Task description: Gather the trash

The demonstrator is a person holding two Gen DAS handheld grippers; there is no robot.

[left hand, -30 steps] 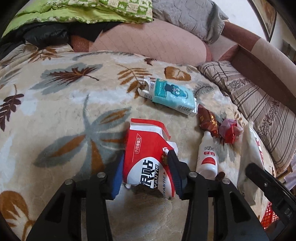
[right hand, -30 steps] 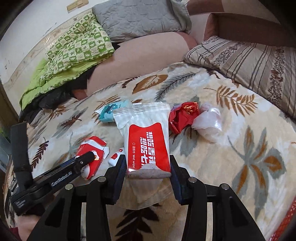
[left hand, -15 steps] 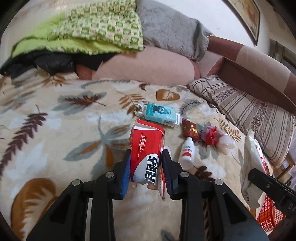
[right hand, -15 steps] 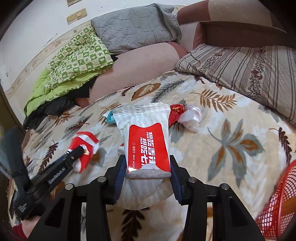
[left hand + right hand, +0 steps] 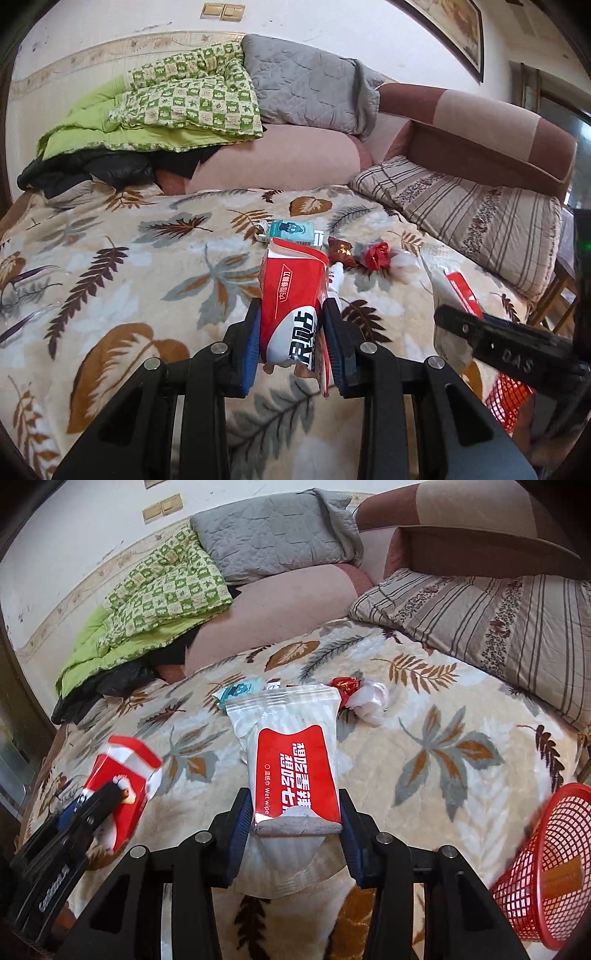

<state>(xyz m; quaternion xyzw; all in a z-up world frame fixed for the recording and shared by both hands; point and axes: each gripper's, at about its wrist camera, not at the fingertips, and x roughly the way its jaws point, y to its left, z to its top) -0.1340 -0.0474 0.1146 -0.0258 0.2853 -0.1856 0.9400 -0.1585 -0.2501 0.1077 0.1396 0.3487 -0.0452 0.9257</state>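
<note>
While its jaws clamp a red-and-white cardboard carton point(image 5: 291, 306), the left gripper point(image 5: 291, 343) hangs above the leaf-patterned blanket point(image 5: 110, 266). Right gripper point(image 5: 295, 823) pinches a red-labelled white wet-wipe packet point(image 5: 291, 753). Teal packet point(image 5: 291, 230), red wrapper point(image 5: 375, 255) lie beyond; red mesh basket point(image 5: 546, 867) right.

"Wet wipe" and large white Chinese characters are printed on the red label of the white plastic wipes packet point(image 5: 291, 760), while "DAS" is embossed on the black gripper finger point(image 5: 513, 350).
</note>
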